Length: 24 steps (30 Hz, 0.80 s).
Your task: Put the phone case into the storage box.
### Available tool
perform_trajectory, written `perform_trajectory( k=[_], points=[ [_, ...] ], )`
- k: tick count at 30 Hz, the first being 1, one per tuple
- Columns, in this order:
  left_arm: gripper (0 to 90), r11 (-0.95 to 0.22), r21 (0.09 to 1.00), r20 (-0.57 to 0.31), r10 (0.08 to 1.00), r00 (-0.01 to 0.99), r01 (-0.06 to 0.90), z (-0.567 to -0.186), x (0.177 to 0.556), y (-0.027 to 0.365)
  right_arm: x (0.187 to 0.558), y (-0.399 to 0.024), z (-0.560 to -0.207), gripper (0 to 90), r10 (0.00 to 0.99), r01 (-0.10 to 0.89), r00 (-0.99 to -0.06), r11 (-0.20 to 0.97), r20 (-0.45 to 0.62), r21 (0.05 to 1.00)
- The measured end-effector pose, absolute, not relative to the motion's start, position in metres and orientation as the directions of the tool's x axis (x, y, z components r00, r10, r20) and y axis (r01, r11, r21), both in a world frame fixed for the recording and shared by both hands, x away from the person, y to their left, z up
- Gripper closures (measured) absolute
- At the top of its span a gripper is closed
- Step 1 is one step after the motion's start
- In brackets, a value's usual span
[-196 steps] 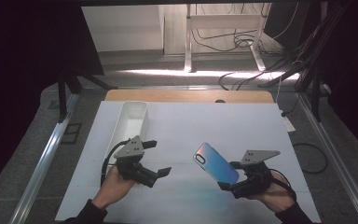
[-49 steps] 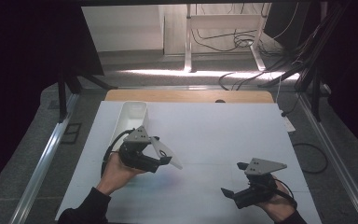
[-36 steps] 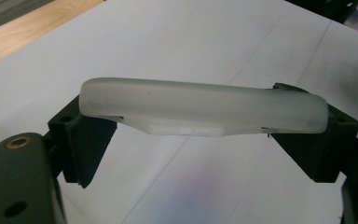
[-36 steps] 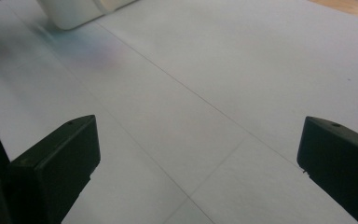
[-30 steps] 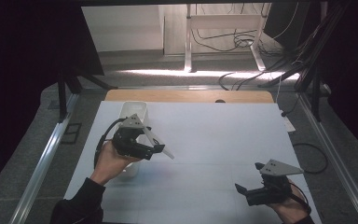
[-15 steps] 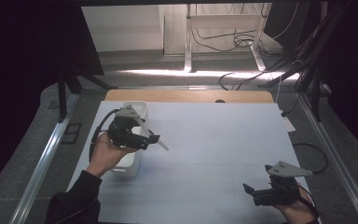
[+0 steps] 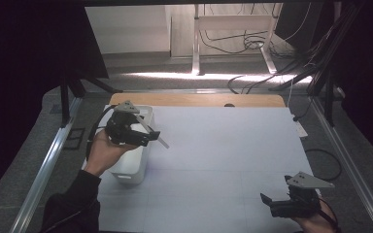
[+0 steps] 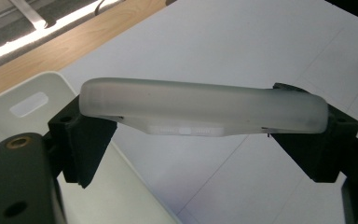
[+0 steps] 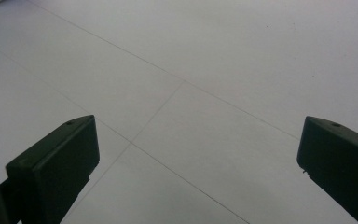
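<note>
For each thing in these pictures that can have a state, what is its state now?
Left gripper: shut on the phone case, held above the table.
Phone case: translucent, clamped across its width, lifted beside the bin.
White bin: upright on the table, no lid.
Right gripper: open, nothing between its jaws.

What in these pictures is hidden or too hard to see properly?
- White plastic bin, high view: its inside is covered by the left gripper and hand.
- Translucent phone case, left gripper view: its ends sit behind the jaws.
- Right gripper, high view: hand cut off by the bottom edge.
</note>
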<state>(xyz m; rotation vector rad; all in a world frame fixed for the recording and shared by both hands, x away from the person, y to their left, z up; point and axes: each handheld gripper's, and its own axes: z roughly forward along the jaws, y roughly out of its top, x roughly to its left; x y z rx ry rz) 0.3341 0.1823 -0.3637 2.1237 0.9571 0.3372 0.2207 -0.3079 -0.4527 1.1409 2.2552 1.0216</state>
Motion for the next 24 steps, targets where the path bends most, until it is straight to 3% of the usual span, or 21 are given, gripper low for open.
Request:
perform_trajectory(
  k=[24],
  points=[
    [17.4, -0.39, 0.703, -0.031, 0.819, 0.574, 0.595, -0.352, 0.353, 0.212, 0.218, -0.322, -0.453, 0.0, 0.861, 0.559, -0.508, 0.357, -0.031, 0.748]
  ],
)
